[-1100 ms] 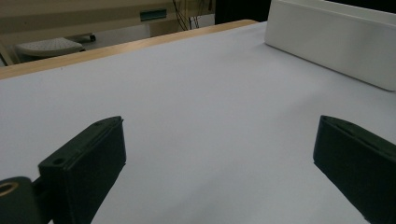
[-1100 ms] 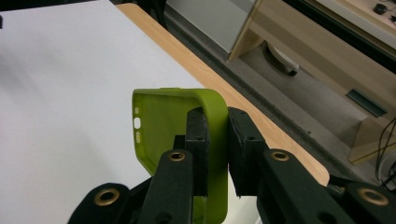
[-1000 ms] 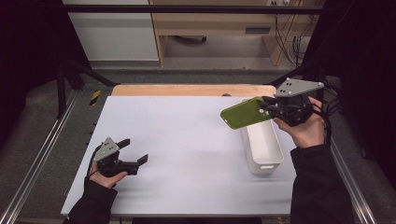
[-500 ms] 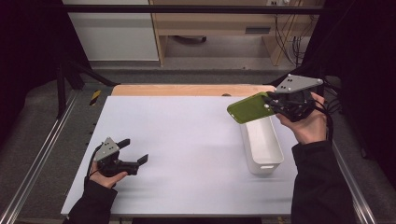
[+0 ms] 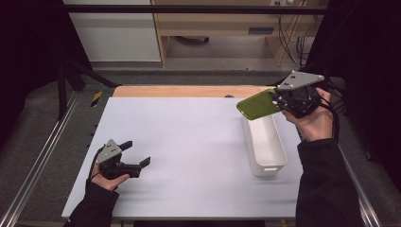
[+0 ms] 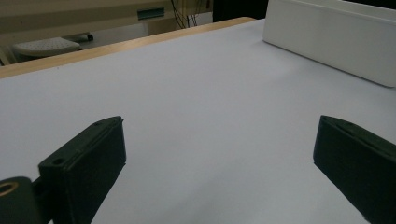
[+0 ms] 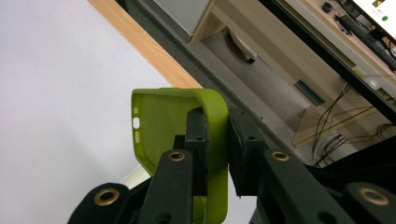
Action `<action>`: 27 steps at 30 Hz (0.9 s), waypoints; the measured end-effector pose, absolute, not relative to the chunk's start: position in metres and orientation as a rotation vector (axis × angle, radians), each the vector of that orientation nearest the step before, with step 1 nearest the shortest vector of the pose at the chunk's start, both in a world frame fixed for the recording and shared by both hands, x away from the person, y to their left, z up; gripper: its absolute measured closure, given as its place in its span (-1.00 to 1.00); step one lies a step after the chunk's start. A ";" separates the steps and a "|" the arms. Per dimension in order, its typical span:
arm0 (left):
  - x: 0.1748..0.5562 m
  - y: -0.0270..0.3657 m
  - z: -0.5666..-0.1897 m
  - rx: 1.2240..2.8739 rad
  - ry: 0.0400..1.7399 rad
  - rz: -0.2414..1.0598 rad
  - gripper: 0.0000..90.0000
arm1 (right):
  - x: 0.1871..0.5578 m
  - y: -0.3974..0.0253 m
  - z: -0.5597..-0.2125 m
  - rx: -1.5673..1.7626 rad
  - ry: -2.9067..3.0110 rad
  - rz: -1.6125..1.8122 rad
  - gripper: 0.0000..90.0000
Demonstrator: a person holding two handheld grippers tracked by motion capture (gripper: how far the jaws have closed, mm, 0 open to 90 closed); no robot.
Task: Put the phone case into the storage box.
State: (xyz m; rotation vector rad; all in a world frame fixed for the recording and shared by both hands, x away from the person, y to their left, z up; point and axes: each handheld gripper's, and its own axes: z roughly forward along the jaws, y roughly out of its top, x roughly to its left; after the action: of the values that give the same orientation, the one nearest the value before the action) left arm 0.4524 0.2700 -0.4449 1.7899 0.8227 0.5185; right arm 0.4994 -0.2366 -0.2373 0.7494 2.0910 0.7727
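Forearms in dark sleeves come in at the near edge of the white table [image 5: 189, 142], and all places here are told from the white bin [image 5: 265, 142] that stands on the table's right part. Nearest, well apart from the bin on its left and close to the table's front edge, the left gripper [image 5: 137, 158] sits low on the table in the person's left hand [image 5: 106, 177]; its jaws stand wide apart with bare white surface between them, and nothing is held. In the left gripper view the same two black jaws rise at the bottom corners, and the bin's long white wall [image 6: 331, 42] lies beyond them at the upper right, apart from both. The bin itself is long and narrow, its short end toward the person, and its inside looks bare. Above the bin's far end, raised off the table, the right gripper [image 5: 279, 101] is held in the person's right hand [image 5: 312, 123], with its grey three-cornered plate on top. Its jaws are pressed onto one side wall of a green phone case [image 5: 257, 104], one jaw inside the case and one outside, as the right gripper view shows [image 7: 187, 126]. The case juts out from the jaws over the bin's far end, tilted, touching neither bin nor table. Beyond the bin runs the table's wooden far edge [image 5: 189, 91], then grey floor and a pale wooden desk
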 end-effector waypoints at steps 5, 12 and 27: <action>0.452 0.270 -0.445 1.791 0.823 0.517 -0.95 | 0.505 -0.237 -0.238 0.743 2.086 0.732 0.77; 0.453 0.270 -0.446 1.796 0.822 0.518 -0.95 | 0.513 -0.237 -0.239 0.741 2.090 0.675 0.77; 0.453 0.269 -0.448 1.800 0.817 0.515 -0.95 | 0.529 -0.240 -0.247 0.701 2.099 0.576 0.76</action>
State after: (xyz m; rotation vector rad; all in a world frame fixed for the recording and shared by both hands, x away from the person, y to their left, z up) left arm 0.4533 0.2688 -0.4479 1.8003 0.8171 0.5152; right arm 0.5290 -0.2405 -0.2469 0.7008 2.0995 0.5763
